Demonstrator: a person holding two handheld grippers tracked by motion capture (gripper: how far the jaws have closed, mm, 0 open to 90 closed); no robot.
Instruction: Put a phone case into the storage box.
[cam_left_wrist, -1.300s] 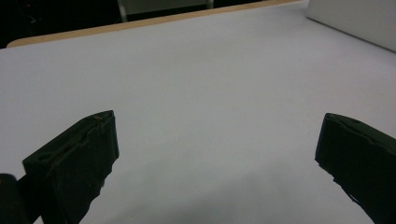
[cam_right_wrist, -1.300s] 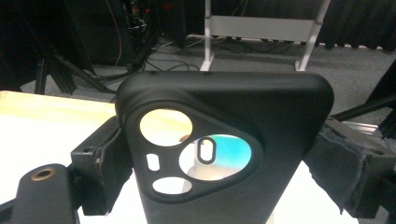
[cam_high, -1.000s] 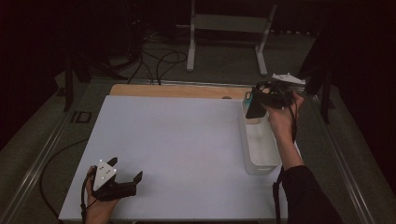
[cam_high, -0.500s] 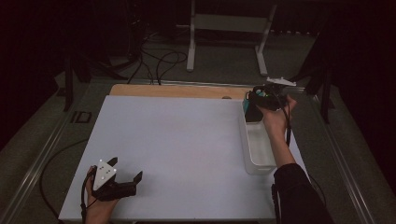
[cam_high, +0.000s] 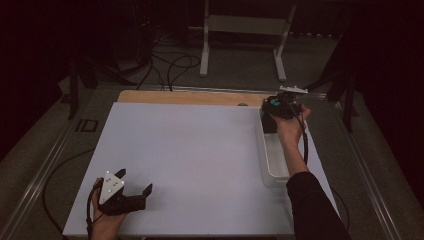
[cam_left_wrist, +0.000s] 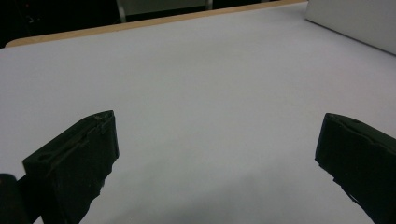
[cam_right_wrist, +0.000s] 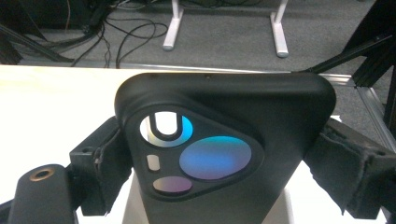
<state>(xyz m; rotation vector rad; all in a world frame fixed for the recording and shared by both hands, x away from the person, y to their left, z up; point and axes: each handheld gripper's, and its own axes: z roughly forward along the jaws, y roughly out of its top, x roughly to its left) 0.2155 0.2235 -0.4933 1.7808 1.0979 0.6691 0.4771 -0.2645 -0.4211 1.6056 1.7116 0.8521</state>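
Item 1, right gripper (cam_right_wrist: 224, 154): both black jaws clamped on the sides of a black, round-cornered phone-like slab with a 3-lens camera panel (cam_right_wrist: 219, 140), held upright, lens face toward the gripper's camera. In the high view the right gripper (cam_high: 280, 107) stands over the far end of the clear rectangular plastic bin (cam_high: 272, 165) at the white table mat's (cam_high: 190, 150) right edge. Since 1 second ago it has drifted slightly left and toward the person, nearer above the bin; probably the slab is being lowered in or lifted out, direction uncertain in this dim light.

Item 2, left gripper (cam_high: 135, 197): jaws spread wide, empty, resting at the mat's near-left corner, unmoved.
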